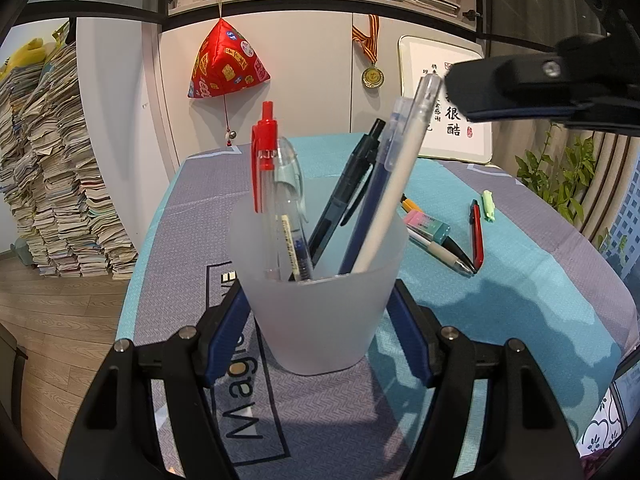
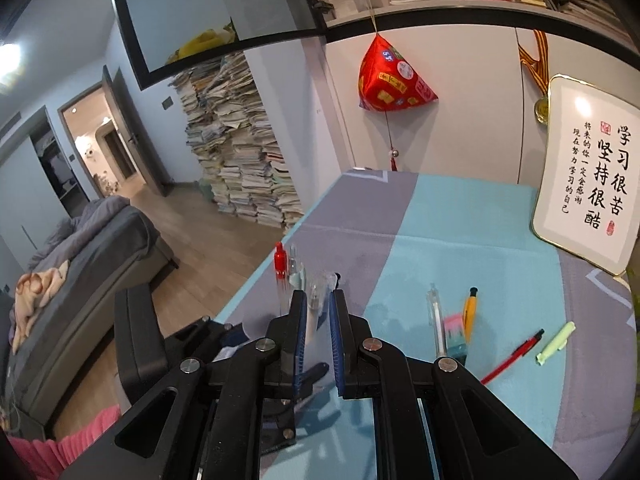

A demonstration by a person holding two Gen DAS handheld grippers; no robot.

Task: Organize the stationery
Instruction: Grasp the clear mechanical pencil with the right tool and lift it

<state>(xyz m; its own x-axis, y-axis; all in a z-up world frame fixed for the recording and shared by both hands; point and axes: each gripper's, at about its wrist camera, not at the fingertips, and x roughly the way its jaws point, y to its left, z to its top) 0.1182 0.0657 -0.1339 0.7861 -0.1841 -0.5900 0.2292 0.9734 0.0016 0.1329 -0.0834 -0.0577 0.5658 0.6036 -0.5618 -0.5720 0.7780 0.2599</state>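
While left gripper (image 1: 320,312) pinched frosted cup (image 1: 318,300) on table cloth (image 1: 520,300), white pen (image 1: 396,192) leaned inside with others. Right gripper (image 2: 318,312) fingers sat close together; couldn't tell if pinching pen. Eraser (image 1: 426,226), red pen (image 1: 476,236) lay loose nearby.

a red pyramid ornament (image 1: 226,62) hangs near a medal (image 1: 373,76) and framed calligraphy (image 2: 592,176).

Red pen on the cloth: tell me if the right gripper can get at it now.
Probably yes. The red pen lies uncovered on the cloth, apart from the green highlighter; the right gripper hovers by the cup, nothing between them.
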